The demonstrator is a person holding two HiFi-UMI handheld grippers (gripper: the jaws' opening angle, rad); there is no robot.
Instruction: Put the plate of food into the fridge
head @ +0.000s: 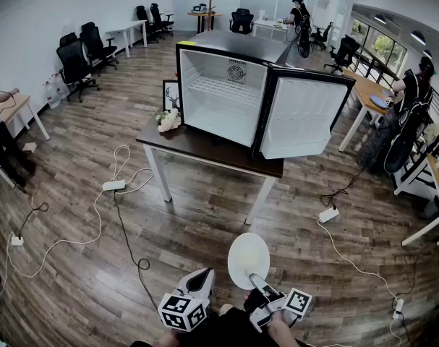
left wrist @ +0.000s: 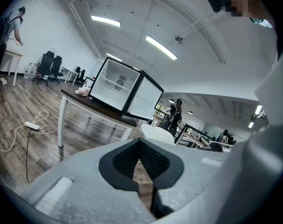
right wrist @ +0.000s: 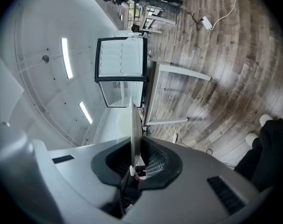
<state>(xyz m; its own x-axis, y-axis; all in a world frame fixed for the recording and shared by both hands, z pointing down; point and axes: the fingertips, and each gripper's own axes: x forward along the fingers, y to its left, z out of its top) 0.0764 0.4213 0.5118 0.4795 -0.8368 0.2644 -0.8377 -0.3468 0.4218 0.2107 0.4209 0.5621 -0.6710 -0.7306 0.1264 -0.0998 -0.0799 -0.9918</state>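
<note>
The white plate (head: 249, 260) is being pinched flat by its rim in the right gripper (head: 257, 283) for carrying, well short of the open mini fridge (head: 226, 92); the left gripper (head: 204, 275) is being held closed, empty.

Your plate (right wrist: 133, 125) shows only edge-on in the right gripper view, so whatever lies on it is hidden there. The head view's bottom edge cuts off your right hand (head: 278, 330). The fridge door (head: 300, 118) hides the table (head: 197, 144) corner behind it.

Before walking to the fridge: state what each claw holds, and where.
Right claw grips the white plate by its near rim; left claw holds nothing.
</note>
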